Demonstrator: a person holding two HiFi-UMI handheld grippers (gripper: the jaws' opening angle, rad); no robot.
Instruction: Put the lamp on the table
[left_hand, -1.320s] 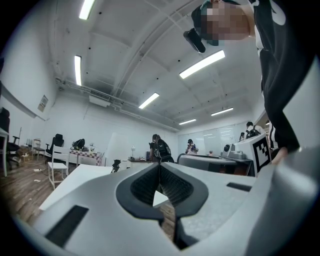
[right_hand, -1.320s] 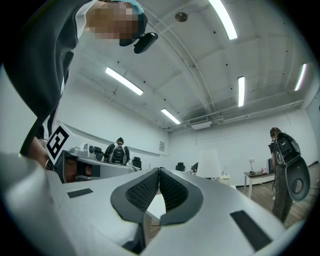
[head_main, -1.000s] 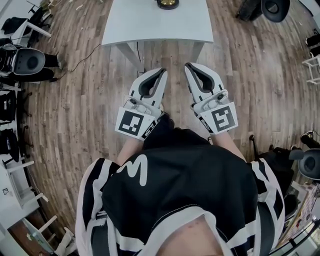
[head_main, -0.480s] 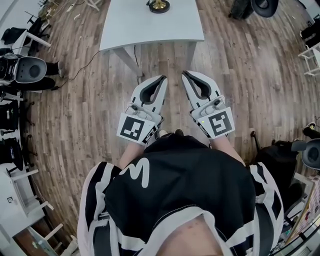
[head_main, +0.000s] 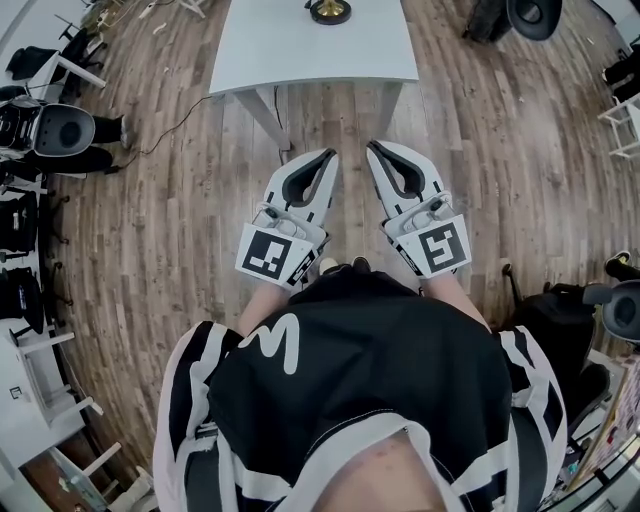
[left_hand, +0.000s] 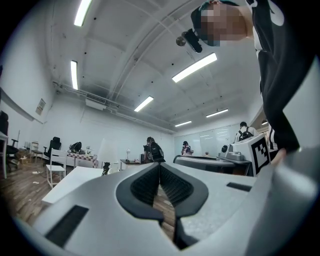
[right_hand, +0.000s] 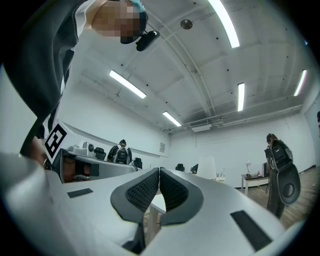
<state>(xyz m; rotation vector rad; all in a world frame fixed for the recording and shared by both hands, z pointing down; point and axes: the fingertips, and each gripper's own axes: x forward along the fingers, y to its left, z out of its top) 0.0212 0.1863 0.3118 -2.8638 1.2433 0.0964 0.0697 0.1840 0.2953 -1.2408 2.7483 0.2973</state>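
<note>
Lamp base (head_main: 329, 11) sits at far edge of table (head_main: 290, 50); placement looks done. Left gripper (head_main: 329, 155) and right gripper (head_main: 371, 148) both clenched, empty, short of table.

Open floor (head_main: 332, 120) lies between us and the bench (head_main: 300, 55). Its near top is bare, with the lamp (head_main: 329, 11) at the far end. We note chairs (head_main: 60, 130) and a cable (head_main: 165, 115) left of the path, well apart from it.
</note>
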